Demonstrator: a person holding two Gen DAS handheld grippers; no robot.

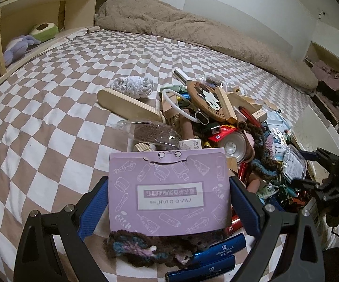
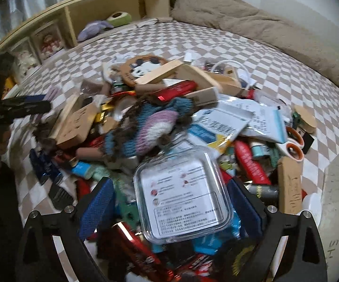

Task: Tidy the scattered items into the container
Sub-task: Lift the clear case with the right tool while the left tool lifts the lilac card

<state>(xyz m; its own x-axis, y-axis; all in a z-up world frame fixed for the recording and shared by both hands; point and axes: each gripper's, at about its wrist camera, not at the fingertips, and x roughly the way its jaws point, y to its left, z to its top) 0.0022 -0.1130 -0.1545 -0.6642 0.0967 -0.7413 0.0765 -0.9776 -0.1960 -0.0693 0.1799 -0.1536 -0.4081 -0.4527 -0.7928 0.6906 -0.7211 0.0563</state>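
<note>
Currently the left gripper [image 1: 169, 202] clamps a purple card [image 1: 169, 192] by its side edges at the near edge of the pile [image 1: 216, 122], so a slight twist could let the thin card slip out. The right gripper [image 2: 169, 209] stands open around a clear box [image 2: 181, 197] on the pile; closing off-centre could squirt it aside. The pile lies on a checkered bed [image 1: 52, 117], a beige blanket [image 1: 193, 30] beyond it; no container is identifiable.
</note>
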